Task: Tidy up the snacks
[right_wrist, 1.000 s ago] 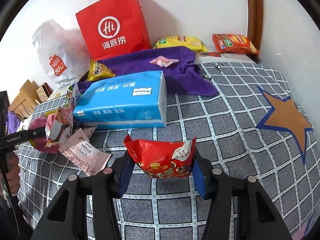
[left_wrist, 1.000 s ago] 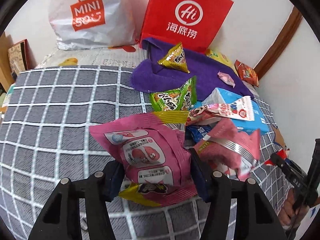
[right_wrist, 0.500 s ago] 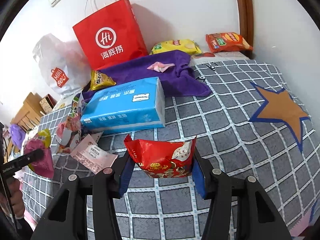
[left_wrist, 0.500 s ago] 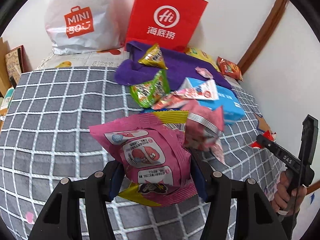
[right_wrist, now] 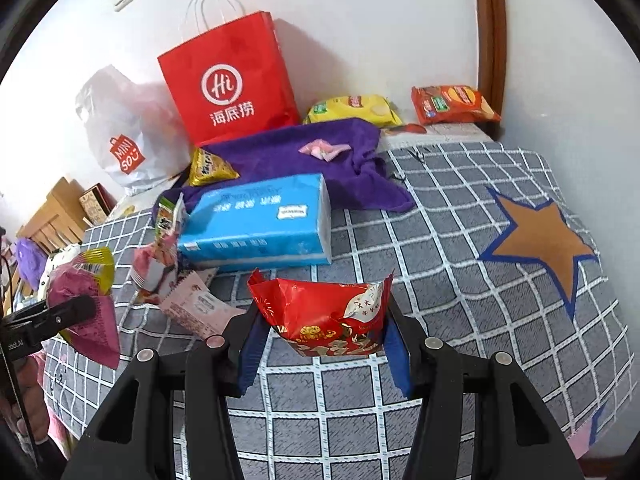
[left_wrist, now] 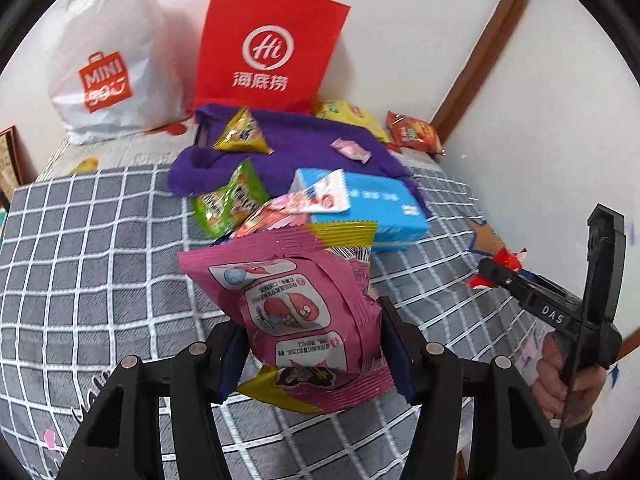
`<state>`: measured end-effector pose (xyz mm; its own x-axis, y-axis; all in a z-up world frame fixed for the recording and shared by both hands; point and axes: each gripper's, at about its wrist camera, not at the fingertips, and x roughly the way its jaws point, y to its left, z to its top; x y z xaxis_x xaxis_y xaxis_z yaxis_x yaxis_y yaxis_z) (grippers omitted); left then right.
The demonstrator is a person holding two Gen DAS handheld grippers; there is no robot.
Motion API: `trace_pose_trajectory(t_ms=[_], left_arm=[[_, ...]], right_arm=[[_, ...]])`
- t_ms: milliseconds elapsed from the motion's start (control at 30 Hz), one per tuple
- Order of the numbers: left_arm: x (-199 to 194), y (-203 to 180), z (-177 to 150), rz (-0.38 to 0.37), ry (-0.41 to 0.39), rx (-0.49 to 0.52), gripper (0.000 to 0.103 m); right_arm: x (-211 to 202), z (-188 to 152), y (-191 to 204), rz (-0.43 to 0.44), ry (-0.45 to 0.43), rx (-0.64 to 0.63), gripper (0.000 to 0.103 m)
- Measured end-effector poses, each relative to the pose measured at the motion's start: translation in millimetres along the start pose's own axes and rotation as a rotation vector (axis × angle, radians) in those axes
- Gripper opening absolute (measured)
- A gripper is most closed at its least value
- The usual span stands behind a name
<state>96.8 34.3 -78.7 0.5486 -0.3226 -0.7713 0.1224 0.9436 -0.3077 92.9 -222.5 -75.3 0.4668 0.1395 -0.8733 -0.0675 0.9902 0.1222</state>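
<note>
Right now I have a snack in each gripper, both lifted clear of the checked blanket (left_wrist: 100,248). Starting on the left: my left gripper (left_wrist: 312,344) pinches the pink packet (left_wrist: 296,304) across its lower half, its long axis running up and away from the fingers, yellow seal at the top. Ahead of it, past the loose packets and the blue tissue box (left_wrist: 372,208), stand the white bag (left_wrist: 108,68) and the red bag (left_wrist: 268,48) against the wall. My left hand is the nearer one to the white bag; I judge that is the likelier drop for this packet, though I cannot tell which bag is meant.

Moving right, my right gripper (right_wrist: 320,344) clamps the red packet (right_wrist: 324,312) by its sides, wide axis spanning the fingers. The red bag (right_wrist: 232,84) lies forward and to the left of it, with the tissue box between.
</note>
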Motion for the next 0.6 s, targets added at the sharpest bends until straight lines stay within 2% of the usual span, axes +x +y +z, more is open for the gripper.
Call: trace_pose_trajectory(t_ms=[300, 600], left_arm=[[4, -21, 39, -0.009, -0.008, 0.045, 0.057], [9, -22, 94, -0.014, -0.023, 0.07, 0.057]], right_arm=[[-4, 37, 20, 0.007, -0.027, -0.046, 0.052], [14, 84, 31, 0.028, -0.05, -0.058, 0.052]])
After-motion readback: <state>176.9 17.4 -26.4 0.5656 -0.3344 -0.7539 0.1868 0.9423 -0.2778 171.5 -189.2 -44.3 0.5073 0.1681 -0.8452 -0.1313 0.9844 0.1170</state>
